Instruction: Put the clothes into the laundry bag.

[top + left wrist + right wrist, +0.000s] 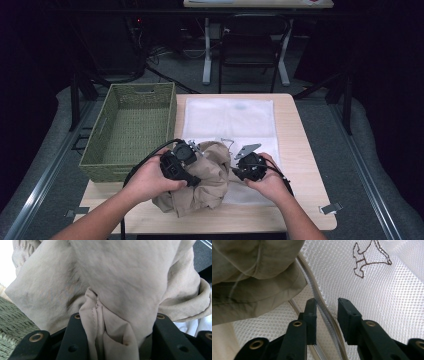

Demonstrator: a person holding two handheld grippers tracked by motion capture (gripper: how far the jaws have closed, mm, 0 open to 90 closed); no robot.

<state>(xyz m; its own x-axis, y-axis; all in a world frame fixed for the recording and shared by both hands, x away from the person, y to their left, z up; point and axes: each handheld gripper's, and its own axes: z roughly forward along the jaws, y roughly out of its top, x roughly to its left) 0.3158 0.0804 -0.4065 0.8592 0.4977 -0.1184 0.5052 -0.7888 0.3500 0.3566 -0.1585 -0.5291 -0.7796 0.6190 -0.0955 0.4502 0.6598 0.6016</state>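
Now | we hold the beige garment (120, 290) bunched in the left claw (186, 159), clamped on a fold | right claw (327, 315) open, its jaws astride the mesh laundry bag (387, 297) zipper edge (322, 307), garment just beside | step: bagging the garment | next: we judge right claw must pinch that edge, lift the mouth.

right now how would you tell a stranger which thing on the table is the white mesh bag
On the light wooden table, right of the green woven basket, lies a flat white mesh laundry bag. A crumpled beige garment sits on its near end. Unlike these, it is see-through netting with a zipper edge and a small brown stitched figure.
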